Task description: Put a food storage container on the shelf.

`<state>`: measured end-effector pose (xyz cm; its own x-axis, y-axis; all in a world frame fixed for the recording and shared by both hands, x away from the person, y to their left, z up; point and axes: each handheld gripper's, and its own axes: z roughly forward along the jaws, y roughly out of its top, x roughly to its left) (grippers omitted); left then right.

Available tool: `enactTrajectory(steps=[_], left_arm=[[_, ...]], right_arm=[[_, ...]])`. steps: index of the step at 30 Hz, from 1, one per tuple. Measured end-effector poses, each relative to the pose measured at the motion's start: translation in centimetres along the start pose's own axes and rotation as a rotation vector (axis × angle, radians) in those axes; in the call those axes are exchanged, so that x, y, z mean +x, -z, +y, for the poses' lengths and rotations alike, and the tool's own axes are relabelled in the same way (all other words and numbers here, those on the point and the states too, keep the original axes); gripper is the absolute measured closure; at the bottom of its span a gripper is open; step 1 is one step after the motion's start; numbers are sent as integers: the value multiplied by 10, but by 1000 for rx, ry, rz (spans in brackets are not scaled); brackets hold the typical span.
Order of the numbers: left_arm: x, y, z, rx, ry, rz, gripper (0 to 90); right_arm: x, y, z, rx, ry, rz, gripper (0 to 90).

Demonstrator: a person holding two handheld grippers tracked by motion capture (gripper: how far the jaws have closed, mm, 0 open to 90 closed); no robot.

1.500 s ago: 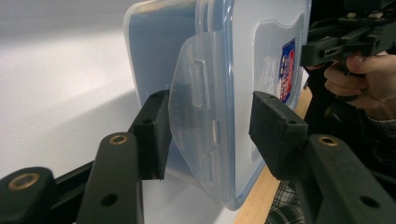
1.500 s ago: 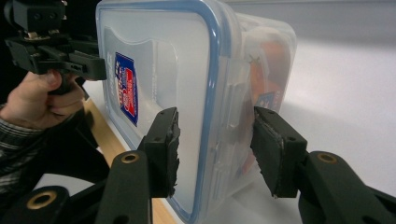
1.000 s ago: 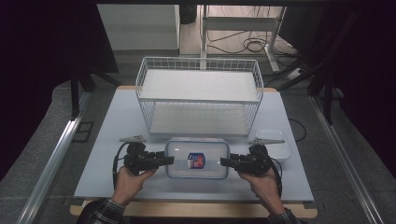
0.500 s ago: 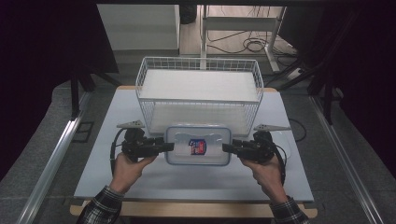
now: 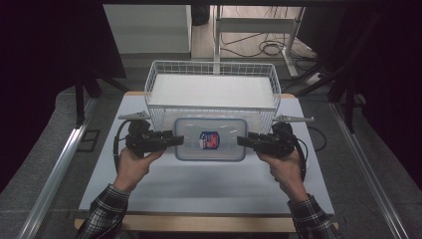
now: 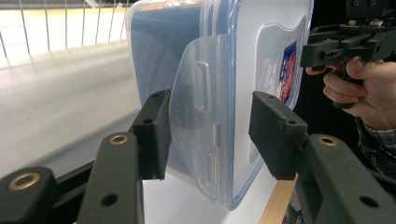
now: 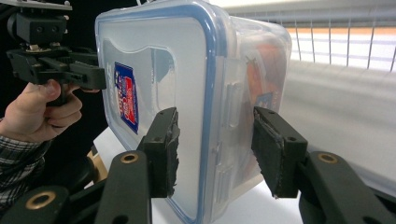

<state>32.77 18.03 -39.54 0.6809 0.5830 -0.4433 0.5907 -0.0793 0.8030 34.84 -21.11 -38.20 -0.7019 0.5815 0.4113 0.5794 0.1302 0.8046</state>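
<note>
A clear plastic container [image 5: 226, 130] with a blue-rimmed lid and a red-and-blue label [image 5: 209, 140] hangs level above the white table [image 5: 209, 184], just in front of the wire basket [image 5: 160, 117]. My left gripper [image 5: 176, 140] is shut on its left end, with the pads on either side of the latch flap [image 6: 198, 116] in the left gripper view. At the opposite end my right gripper [image 5: 244, 141] is shut on it too, its jaws clamping the lid and the base [image 7: 219, 116]. A hand holds each gripper.
The white wire basket, open-topped, stands at the back middle of the table, and its front wall is close behind the lifted container. Dark cables trail from both grippers. The table's wooden front edge [image 5: 199, 223] runs below the forearms.
Both grippers have risen with the container held between them. In the high view it has gone from lying on the table up to the basket's front wall.
</note>
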Motion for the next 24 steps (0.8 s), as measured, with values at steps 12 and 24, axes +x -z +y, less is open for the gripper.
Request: enactTrajectory(steps=[12, 24], left_arm=[[1, 6, 25, -18, 0, 12, 500], [3, 10, 67, -33, -19, 16, 500]], right_arm=[[-1, -1, 30, -35, -3, 5, 522], [-2, 2, 68, -57, 13, 0, 522]])
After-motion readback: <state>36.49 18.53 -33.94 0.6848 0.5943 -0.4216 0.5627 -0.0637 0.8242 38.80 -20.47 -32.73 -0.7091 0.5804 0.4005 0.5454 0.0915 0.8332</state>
